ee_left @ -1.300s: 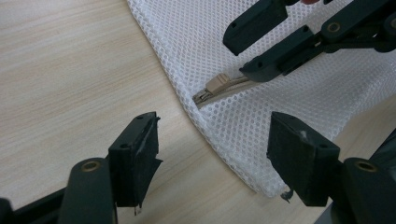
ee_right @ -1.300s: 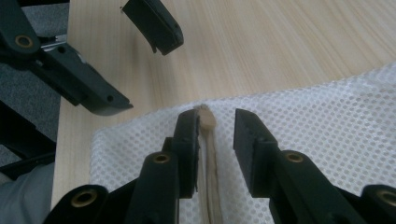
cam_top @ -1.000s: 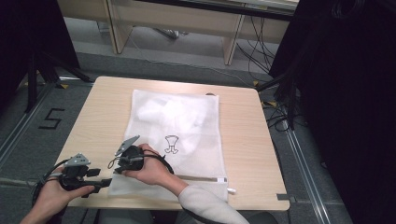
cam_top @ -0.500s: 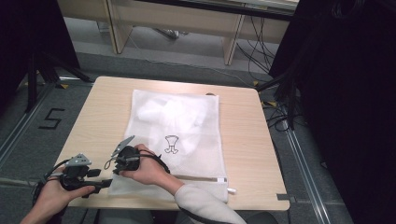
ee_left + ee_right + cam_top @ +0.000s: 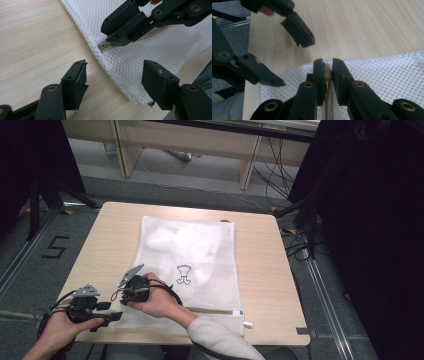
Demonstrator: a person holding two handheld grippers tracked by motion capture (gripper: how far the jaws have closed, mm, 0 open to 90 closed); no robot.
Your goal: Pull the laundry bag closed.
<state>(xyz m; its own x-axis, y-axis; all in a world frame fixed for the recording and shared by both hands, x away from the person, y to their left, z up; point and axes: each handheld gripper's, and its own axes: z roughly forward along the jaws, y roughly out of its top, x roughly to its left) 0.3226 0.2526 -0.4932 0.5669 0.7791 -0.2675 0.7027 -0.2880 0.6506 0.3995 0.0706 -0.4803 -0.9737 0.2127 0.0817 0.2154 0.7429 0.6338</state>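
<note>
Wooden tabletop (image 5: 105, 245) carries a white mesh laundry bag (image 5: 200, 265) that lies flat over its middle and reaches down to the near edge, with pale clothing showing faintly through the netting and a small black emblem (image 5: 184, 274) printed on it. At about eight o'clock from the bag's middle, off its near left corner, the left gripper (image 5: 111, 316) sits low over the bare wood; in the left gripper view its jaws stand well apart with nothing between them, framing that corner of the mesh (image 5: 140, 62), which it is not touching. Just to its right, at roughly seven o'clock from the emblem, the right gripper (image 5: 134, 287) has its jaws pressed together on a metal zipper pull (image 5: 105, 45) at the bag's left edge, and the right gripper view shows the beige zipper tape (image 5: 328, 100) running between them, so the pull is pinched. Further right, the zipper line (image 5: 215, 310) runs along the bag's near edge towards its right-hand end at about five o'clock, where a small white tab (image 5: 248, 324) sticks out. I judge the work to be at an early stage: the pull is gripped, the bag's corner is not yet held, and the run of the zipper along the near edge is still to be made; whether the zipper is open or closed I cannot tell.
</note>
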